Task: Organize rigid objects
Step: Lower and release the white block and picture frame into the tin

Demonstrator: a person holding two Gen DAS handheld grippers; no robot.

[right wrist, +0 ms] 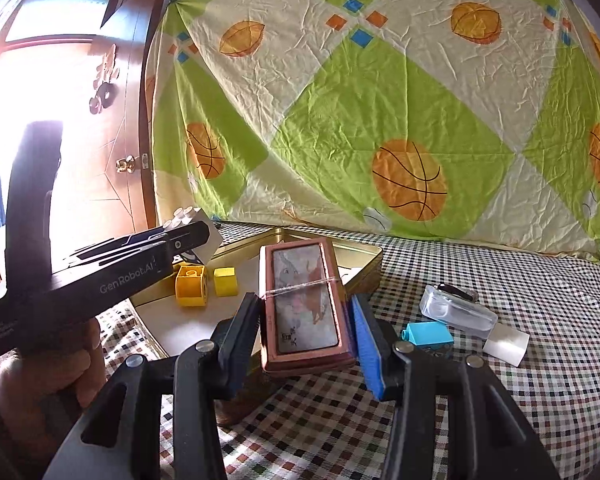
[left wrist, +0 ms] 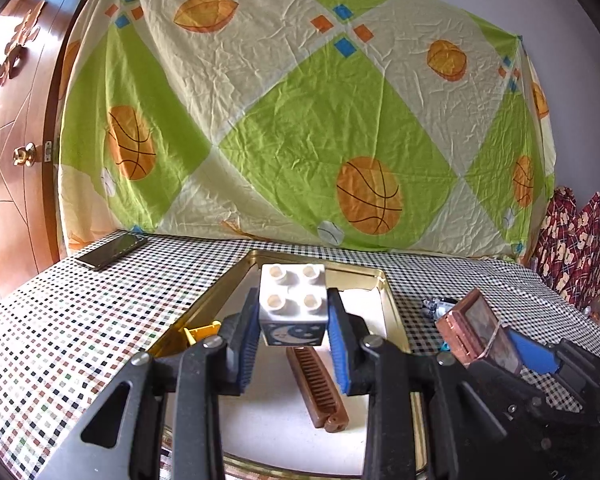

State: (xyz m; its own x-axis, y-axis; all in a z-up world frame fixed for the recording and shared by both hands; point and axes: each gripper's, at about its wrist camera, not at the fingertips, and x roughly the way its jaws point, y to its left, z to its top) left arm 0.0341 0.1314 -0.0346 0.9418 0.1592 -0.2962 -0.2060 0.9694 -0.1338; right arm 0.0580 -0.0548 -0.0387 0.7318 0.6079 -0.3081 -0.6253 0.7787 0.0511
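Altogether: two tongs, one gold tray, two yellow blocks, one blue block, one comb, one clear bottle, one phone.
Left tongs: clamped on a white block held above the tray.
Right tongs: gripping a brown box, over the tray's near corner.
Under left tongs: comb on the tray floor.
Left of right tongs: yellow blocks in the tray.
Right of right tongs: blue block, bottle on the tabletop.
Far left of left tongs: phone.
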